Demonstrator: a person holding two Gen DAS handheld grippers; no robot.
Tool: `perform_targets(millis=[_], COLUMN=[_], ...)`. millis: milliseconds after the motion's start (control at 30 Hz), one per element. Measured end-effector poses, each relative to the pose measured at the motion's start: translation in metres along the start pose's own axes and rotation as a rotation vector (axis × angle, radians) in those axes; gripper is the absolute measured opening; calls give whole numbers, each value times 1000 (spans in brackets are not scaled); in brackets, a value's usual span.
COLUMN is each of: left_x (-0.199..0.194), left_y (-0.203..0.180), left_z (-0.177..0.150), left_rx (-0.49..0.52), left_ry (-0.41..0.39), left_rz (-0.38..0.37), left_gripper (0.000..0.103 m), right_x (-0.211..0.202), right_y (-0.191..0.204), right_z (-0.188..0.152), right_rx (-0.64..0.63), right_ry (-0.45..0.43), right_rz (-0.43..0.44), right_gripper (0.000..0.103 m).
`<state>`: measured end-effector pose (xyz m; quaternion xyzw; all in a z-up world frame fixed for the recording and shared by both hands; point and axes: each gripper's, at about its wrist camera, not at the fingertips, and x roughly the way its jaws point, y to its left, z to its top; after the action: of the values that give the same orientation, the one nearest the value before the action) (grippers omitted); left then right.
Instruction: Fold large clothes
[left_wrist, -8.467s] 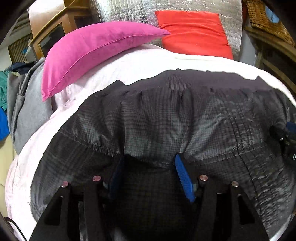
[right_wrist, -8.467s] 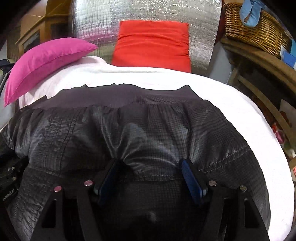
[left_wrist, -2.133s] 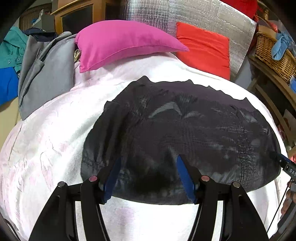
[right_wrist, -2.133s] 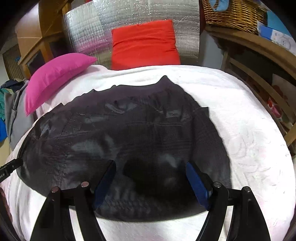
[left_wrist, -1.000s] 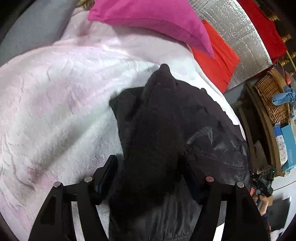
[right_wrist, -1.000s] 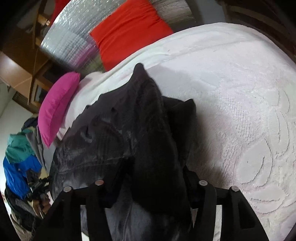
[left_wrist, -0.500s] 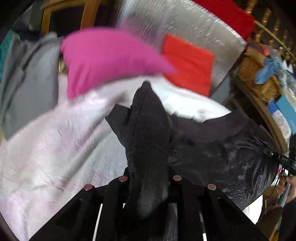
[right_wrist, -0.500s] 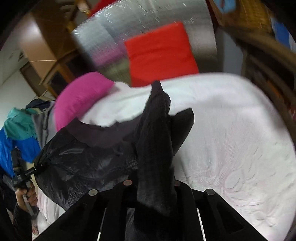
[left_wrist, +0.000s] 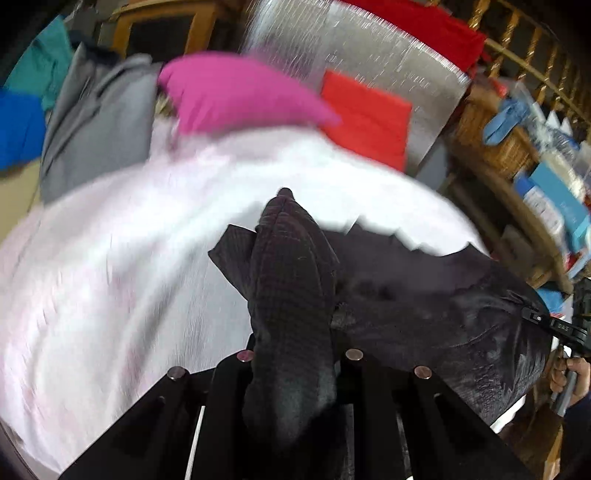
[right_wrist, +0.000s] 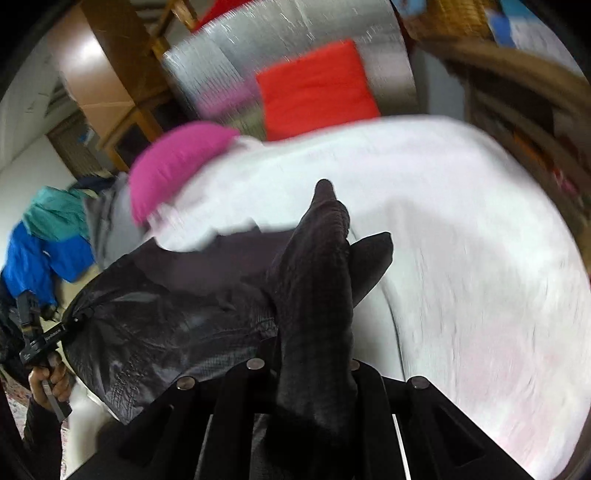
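Note:
A large dark checked jacket (left_wrist: 436, 314) hangs lifted above the white bedspread (left_wrist: 110, 258), stretched between both grippers. My left gripper (left_wrist: 295, 354) is shut on its left ribbed corner, which sticks up between the fingers. My right gripper (right_wrist: 314, 362) is shut on the jacket (right_wrist: 166, 325) at its right ribbed corner in the same way. In the left wrist view the right gripper (left_wrist: 554, 326) shows at the far right edge, pinching the fabric. The left gripper (right_wrist: 44, 339) and the hand holding it show at the left edge of the right wrist view.
A pink pillow (left_wrist: 236, 92) and a red cushion (left_wrist: 369, 114) lie at the bed's head against a silver quilted panel (left_wrist: 351, 48). Grey, blue and teal clothes (left_wrist: 85, 110) hang on the left. Wicker baskets and boxes on wooden shelves (left_wrist: 517, 147) stand on the right.
Both grippers closed on the jacket's corners, then rose and pulled back, lifting the jacket off the bedspread. More of the bed's far end and the pillows now shows.

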<state>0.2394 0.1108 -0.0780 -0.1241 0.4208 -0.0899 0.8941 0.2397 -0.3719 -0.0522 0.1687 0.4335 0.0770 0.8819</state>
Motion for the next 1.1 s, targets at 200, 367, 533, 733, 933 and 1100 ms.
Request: perform_targets(millis=[200,367,533,733,933,1100], left_x=[29,33,35,35,36,31], left_y=[29,31,26,23,17,15], left_z=[-29,-33,-39,-41,-43,-40], left_rx=[-79,-66,-46,-22,16,48], left_ry=[76,87,88,82,66,74], left_rz=[-3,21,48,76,114,139], left_gripper=[23,31,33,34,36,44], right_x=[33,37,36,39,41,41], right_y=[-37,-52,-57,-56,-58,-69], right_z=[-44,-47,-54,-53,-54,-56], right_rx=[115,156,149,159,166,139], right_ry=[47,61,65,72,82,112], right_rz=[1,18,21,9,-4,-16], right_gripper=[14,25,26,29,39,65])
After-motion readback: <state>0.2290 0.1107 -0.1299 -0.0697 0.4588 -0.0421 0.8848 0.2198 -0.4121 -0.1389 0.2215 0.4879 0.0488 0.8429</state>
